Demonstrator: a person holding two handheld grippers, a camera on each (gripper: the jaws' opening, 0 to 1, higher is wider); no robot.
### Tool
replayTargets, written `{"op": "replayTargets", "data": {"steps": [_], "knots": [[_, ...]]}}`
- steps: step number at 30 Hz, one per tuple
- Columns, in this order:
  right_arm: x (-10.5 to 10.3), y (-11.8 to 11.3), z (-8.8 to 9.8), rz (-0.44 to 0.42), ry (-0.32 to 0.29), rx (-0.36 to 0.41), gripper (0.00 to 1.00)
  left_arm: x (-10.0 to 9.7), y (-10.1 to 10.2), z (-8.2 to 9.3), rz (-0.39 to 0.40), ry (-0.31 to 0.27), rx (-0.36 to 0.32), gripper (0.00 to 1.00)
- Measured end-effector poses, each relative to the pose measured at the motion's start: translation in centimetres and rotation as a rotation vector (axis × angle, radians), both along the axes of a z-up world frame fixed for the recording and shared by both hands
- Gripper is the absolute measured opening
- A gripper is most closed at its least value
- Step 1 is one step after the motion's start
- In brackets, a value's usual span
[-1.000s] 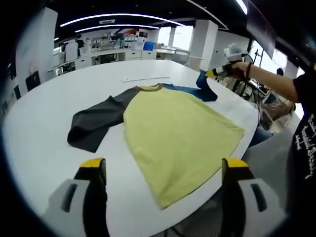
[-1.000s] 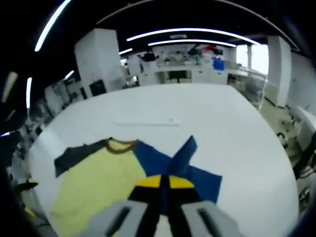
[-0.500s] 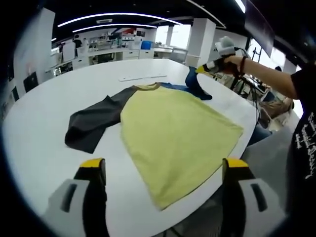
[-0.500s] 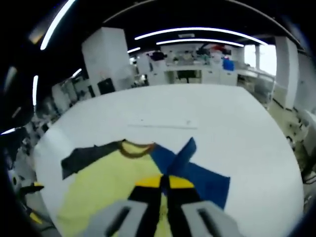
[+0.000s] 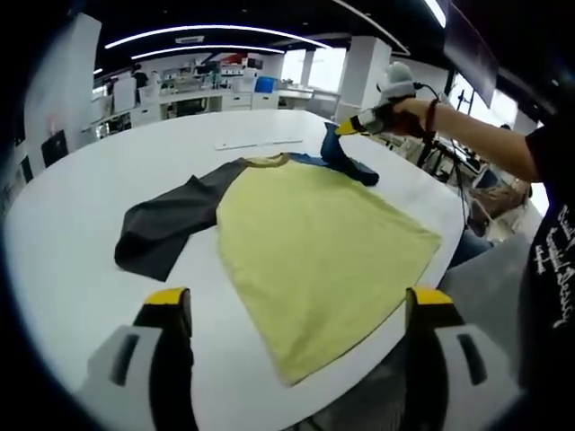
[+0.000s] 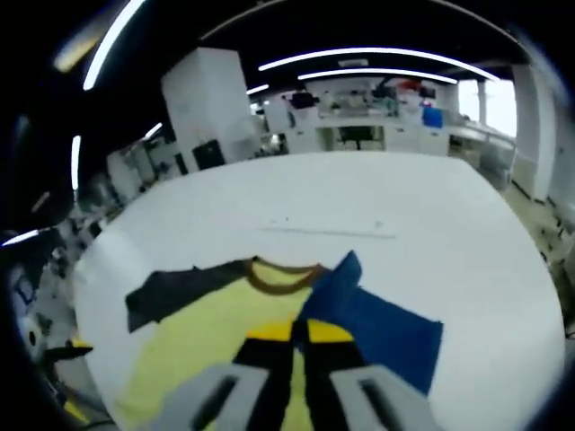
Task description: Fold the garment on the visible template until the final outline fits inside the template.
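White and round-edged, the tabletop (image 5: 72,233) is lying in an open-plan room under curved ceiling light strips (image 5: 207,31), with benches and shelving along the far wall. Spread on it, ahead of the left claw (image 5: 301,310), the garment (image 5: 314,242) is showing a pale yellow body, a brown collar (image 5: 265,160), a dark grey sleeve (image 5: 166,224) reaching out beyond the claw's left jaw, and a blue sleeve (image 5: 346,162) on the far side. The left claw is standing released, its two yellow-tipped jaws set wide apart above the near tabletop edge, gripping nothing; the garment's hem is lying between and just beyond them.

At upper right of the left gripper view, the right claw (image 5: 346,127), carried by a person's hand (image 5: 404,115), is pinching the blue sleeve and lifting a fold of it clear of the tabletop.

From the right gripper view, the right claw (image 6: 298,330) is appearing clenched, its yellow tips pressed together on the blue sleeve (image 6: 368,314). That sleeve is rising from the jaws and spreading away to their right, one corner peaking just beyond the tips. The yellow body (image 6: 198,346) is lying left of the claw, the collar (image 6: 283,274) beyond it, the grey sleeve (image 6: 180,287) farther left. A pale strip (image 6: 328,232) is lying on the tabletop (image 6: 404,197) well beyond the garment; whether it belongs to the template cannot be told.
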State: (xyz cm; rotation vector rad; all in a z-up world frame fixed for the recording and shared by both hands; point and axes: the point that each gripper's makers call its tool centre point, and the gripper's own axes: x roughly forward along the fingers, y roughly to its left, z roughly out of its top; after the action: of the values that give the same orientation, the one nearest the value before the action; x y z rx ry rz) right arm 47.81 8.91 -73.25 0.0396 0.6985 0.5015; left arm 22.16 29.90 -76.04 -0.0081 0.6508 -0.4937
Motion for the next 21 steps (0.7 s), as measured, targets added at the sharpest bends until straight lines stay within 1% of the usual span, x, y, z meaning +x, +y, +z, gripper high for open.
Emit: {"op": "replayTargets", "data": {"steps": [4,6,8,12,13,14,16,21], "knots": [[0.3,1.4,0.1,0.020,-0.007,-0.004,0.00,0.1,0.4,-0.1,-0.001,-0.002,0.011,0.97],[-0.1,2.1,0.1,0.030,-0.009,-0.007,0.00,0.1,0.5,0.0,0.000,-0.011,0.002,0.97],[0.3,2.9,-0.1,0.041,-0.005,-0.005,0.00,0.1,0.7,0.0,0.002,-0.012,0.000,0.97],[0.5,4.6,-0.2,0.057,-0.003,0.005,0.00,-0.1,0.9,-0.4,0.003,-0.004,0.009,0.97],[-0.3,5.4,0.0,0.065,-0.006,0.007,0.00,-0.1,0.9,-0.5,0.004,-0.001,0.010,0.97],[-0.4,5.8,0.1,0.071,-0.009,0.008,0.00,-0.2,0.9,-0.6,0.006,0.002,0.010,0.97],[0.2,6.8,0.0,0.085,-0.008,0.016,0.00,-0.3,0.9,-0.6,0.007,0.005,0.009,0.97],[-0.2,8.8,0.5,0.114,-0.015,0.032,0.00,-0.5,1.1,-0.7,0.017,0.009,0.015,0.97]]}}
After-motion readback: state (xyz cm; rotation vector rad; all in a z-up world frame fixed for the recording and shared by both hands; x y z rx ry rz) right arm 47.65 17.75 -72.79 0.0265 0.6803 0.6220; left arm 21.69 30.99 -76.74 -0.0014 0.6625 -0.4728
